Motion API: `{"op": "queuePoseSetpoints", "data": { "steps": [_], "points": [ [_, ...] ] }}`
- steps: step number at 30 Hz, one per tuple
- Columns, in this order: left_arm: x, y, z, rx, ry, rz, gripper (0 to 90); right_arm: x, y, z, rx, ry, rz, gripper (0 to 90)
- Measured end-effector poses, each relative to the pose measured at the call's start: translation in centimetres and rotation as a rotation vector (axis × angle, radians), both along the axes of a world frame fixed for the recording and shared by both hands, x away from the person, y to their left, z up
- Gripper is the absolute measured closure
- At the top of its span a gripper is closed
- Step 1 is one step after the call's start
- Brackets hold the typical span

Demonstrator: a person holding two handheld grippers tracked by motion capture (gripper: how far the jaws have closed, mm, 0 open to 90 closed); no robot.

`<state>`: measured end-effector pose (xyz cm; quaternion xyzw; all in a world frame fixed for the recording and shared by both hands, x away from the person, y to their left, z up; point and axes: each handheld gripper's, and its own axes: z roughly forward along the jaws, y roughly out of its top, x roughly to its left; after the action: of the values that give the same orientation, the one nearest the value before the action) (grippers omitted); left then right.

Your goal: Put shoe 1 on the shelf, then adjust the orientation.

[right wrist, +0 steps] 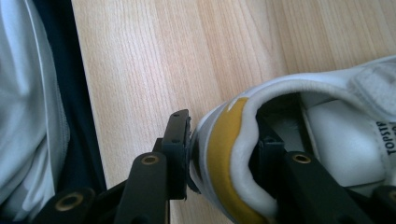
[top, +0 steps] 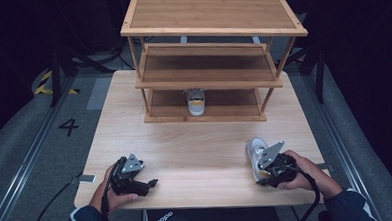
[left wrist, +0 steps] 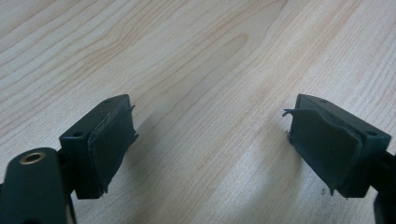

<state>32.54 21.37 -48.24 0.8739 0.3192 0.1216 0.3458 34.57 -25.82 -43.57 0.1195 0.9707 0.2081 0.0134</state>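
The white shoe is pinched at its heel collar by the right gripper, the left gripper is held spread, and the shoe could be twisted loose by its own weight.

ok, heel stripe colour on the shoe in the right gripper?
Yellow, on the white shoe clamped by the right gripper; clearest in the right gripper view.

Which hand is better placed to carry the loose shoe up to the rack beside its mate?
Right. The right tool is shut on the shoe's heel. The left tool is open over bare table, apart from it. The other shoe sits on the rack's bottom shelf.
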Motion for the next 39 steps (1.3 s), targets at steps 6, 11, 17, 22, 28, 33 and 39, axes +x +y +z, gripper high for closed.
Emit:
{"op": "queuePoseSetpoints", "data": {
  "steps": [6,11,17,22,28,33,39],
  "points": [
    [0.0,0.0,0.0,0.001,0.000,-0.001,14.5,0.0,-0.5,0.3,0.023,0.010,-0.031,62.1],
    [0.0,0.0,0.0,0.001,0.000,-0.001,14.5,-0.3,-0.4,0.4,0.019,-0.005,-0.009,67.7],
    [0.0,0.0,0.0,-0.003,0.003,-0.003,14.5,-0.4,-0.2,0.7,0.017,-0.035,-0.003,69.7],
    [0.0,0.0,0.0,0.001,0.000,-0.003,14.6,-0.1,-0.6,0.9,0.017,-0.047,-0.013,69.8],
    [-0.1,0.1,0.0,-0.005,0.003,0.004,14.8,0.0,-0.3,1.4,0.008,-0.078,0.025,69.8],
    [-0.1,0.1,0.0,0.000,0.000,0.007,14.8,0.2,-0.1,1.8,0.012,-0.093,0.050,69.8],
    [-0.1,0.1,0.0,-0.001,-0.001,0.004,14.8,1.3,0.4,2.7,0.010,-0.125,0.075,69.7]
  ]
}}
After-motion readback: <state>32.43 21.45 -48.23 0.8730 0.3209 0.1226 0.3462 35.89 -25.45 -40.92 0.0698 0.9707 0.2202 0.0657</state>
